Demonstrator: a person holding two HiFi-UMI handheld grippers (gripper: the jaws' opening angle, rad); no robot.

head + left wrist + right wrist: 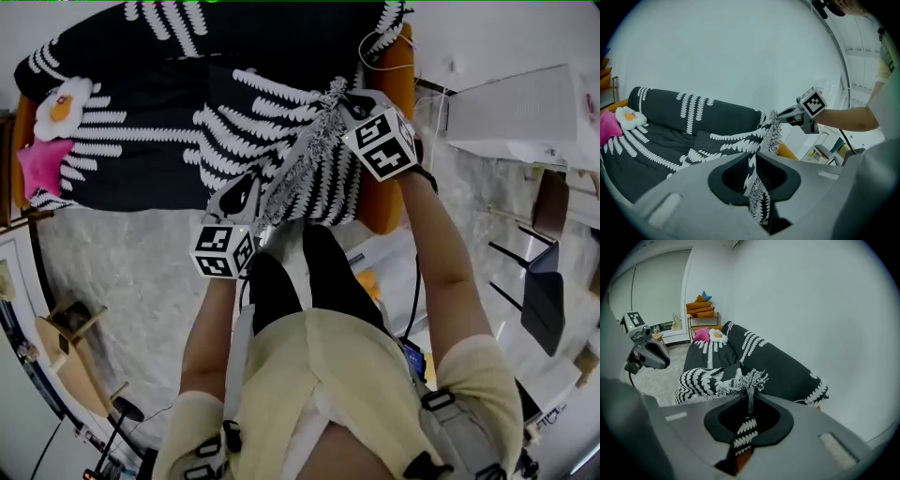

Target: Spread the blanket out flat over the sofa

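Sofa (pixel 382 208), blanket (pixel 150 150) edge apparently stretched diagonally

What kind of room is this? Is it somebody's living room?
Probably a living room, or a room set up like one. There is a sofa under a black-and-white blanket, with a pink star cushion and a fried-egg cushion on it.

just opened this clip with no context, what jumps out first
The black blanket with white fern-like stripes, draped over the orange sofa, dominates the head view. Its fringed edge is held up between the left gripper and the right gripper, each shut on it. At the sofa's left end in that view sit a fried-egg cushion and a pink star cushion.
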